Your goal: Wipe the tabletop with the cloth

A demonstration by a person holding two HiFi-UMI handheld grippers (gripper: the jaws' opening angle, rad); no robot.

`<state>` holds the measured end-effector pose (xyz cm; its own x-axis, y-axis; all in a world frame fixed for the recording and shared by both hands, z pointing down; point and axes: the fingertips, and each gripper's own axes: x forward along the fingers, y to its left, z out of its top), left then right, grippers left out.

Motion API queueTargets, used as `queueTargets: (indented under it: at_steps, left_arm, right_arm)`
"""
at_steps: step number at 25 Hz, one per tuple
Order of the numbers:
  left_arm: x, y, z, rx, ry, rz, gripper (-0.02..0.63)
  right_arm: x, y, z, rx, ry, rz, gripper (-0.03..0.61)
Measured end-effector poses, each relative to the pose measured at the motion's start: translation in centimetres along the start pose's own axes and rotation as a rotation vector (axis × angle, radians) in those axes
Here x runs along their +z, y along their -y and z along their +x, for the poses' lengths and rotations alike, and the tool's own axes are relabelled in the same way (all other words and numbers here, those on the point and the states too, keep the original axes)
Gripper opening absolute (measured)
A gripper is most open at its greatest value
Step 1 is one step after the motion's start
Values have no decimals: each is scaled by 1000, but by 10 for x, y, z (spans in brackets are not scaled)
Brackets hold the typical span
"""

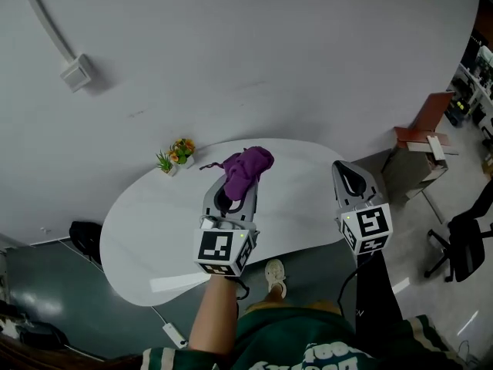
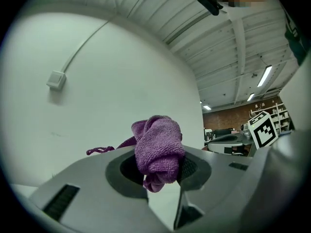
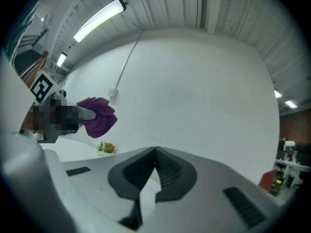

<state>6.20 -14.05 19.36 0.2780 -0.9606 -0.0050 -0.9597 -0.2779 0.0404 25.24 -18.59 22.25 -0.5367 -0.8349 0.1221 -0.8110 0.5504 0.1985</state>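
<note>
Item: purple microfibre cloth, bunched, clamped in my left tool, above white oval desk. Likely soft, light, floppy; grip the bunched middle. My right tool: jaws together, empty.

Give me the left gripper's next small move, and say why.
Probably lower the left gripper until the purple cloth meets the white tabletop. Its fingers are shut on the bunched cloth, which seems to hang above the surface in the right gripper view, so wiping cannot start yet.

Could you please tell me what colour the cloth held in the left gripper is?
The bunched microfibre cloth is purple throughout, which shows best in the left gripper view.
</note>
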Motion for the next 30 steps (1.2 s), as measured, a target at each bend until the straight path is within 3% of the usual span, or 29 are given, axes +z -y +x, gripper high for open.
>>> queueTargets:
  at_steps: [10,20,30]
  left_arm:
    - [-56,-64,104,-45,-122,-74,123]
    - [-145,-65,177,-75,-319,-200,124]
    - [-252,-52,255,-20,-570,-226,127]
  right_arm:
    - [-37,17,114,-72,-103,44,-6]
    - [-104,22,183,-38,-218,86,-4]
    - [-189,48,237,30,-320,149,3]
